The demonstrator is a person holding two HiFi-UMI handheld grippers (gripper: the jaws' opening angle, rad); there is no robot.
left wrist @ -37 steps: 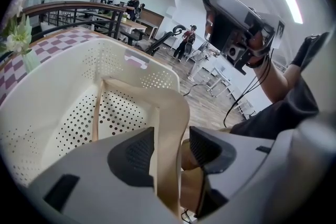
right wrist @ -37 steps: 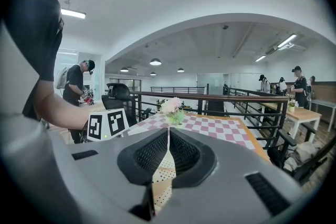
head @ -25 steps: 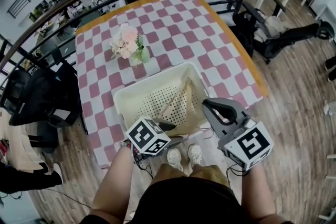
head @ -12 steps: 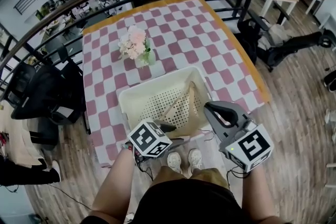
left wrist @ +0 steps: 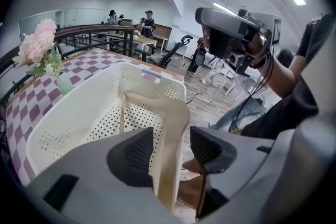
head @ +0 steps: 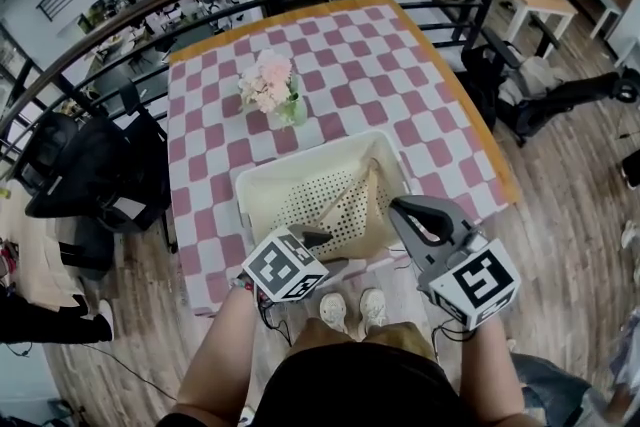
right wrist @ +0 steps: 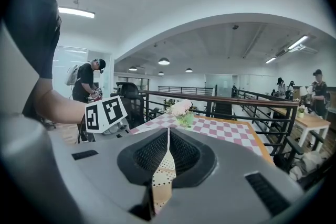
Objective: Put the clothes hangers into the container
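Left tongs (left wrist: 171,151) spread either side of the pale, smooth wooden hanger (left wrist: 174,119) — it leans inside the perforated cream plastic basket (head: 262,177) on the checked worktop (head: 330,65); right tongs (right wrist: 168,150) pressed together, empty.

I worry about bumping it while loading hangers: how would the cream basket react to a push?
The basket looks like thin perforated plastic, so it is probably light and apt to slide on the checked tablecloth. Its wide, low shape suggests it won't tip easily, though it sits near the front edge.
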